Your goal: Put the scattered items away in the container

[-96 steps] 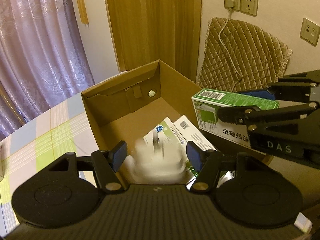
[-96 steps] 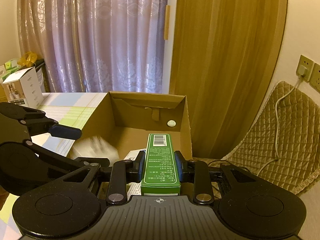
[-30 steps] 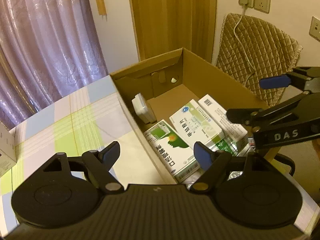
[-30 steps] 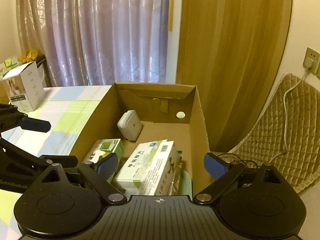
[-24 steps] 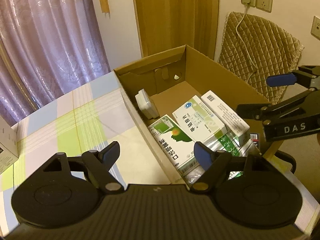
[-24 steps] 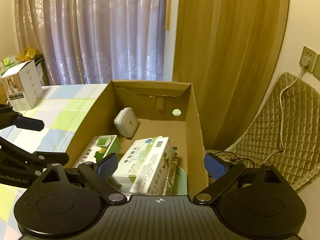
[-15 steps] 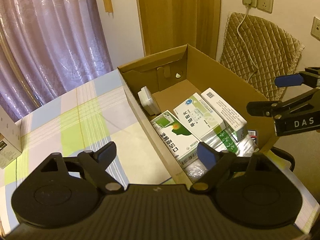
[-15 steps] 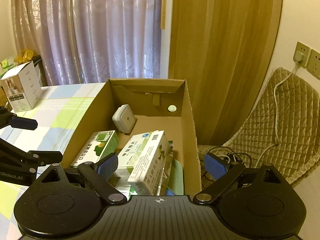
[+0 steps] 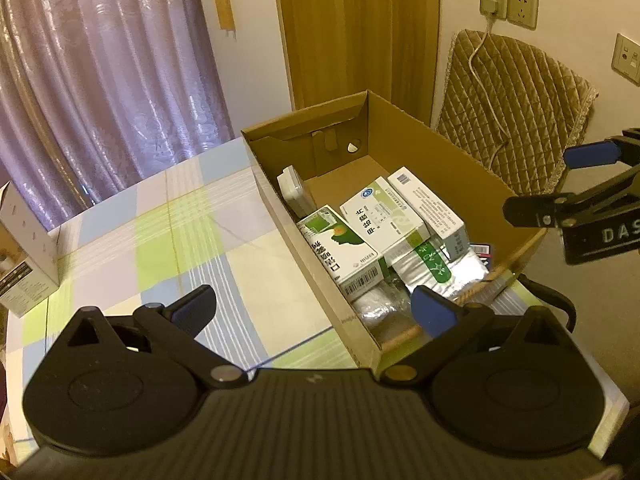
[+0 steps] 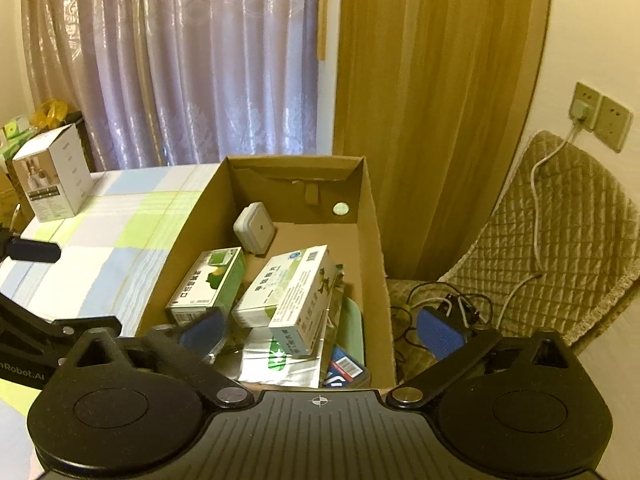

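While both jaws stand spread wide with nothing between them, the left hand-held gripper [image 9: 312,308] hangs above the near corner of the cardboard box [image 9: 460,172], and the right hand-held gripper [image 10: 320,330] hangs over the box's near end, its right finger outside the wall at about 3 o'clock. In the right wrist view the box fills the middle, and its contents lie packed toward 6 o'clock: a green-and-white medicine carton [image 10: 210,280] at 9 o'clock against the left wall, a second white-and-green carton [image 10: 292,284] tilted on top of the pile at the centre, silver foil pouches [image 10: 280,356] beneath them, and a small white square device [image 10: 256,228] leaning in the far corner at 11 o'clock. The far floor of the box is bare. On the checked cloth of the counter [image 9: 168,248] nothing loose shows near the box; only a tall white carton [image 10: 52,174] stands well apart at 10 o'clock. Judging by this, the tidying looks essentially finished, unless that carton counts as one of the scattered items.
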Tool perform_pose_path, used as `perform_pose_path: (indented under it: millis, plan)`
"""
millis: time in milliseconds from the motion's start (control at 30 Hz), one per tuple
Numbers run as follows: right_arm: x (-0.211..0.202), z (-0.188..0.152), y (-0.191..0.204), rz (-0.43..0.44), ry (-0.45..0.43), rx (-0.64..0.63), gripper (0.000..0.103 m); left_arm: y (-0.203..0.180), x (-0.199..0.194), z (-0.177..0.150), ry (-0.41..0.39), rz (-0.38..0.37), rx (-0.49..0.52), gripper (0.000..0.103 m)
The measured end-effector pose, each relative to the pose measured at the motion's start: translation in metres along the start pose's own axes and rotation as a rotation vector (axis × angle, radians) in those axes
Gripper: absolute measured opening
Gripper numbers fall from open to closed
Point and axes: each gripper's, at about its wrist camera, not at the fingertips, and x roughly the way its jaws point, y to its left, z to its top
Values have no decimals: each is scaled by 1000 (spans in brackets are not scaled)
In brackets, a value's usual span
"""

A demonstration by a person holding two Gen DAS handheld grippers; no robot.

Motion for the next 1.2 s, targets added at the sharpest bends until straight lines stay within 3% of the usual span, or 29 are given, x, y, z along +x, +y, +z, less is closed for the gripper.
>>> perform_pose_path:
  millis: [300, 567, 1200]
  plan:
    - [-38, -4, 3, -1, -5, 12, 103, -4, -38, -11, -42, 68, -45, 102]
    - [-72, -14, 8, 7, 3, 33, 103, -8, -72, -23, -52, 78, -132, 102]
    - [-139, -34, 17, 7, -20, 66, 103, -22, -138, -49, -57, 95, -227, 102]
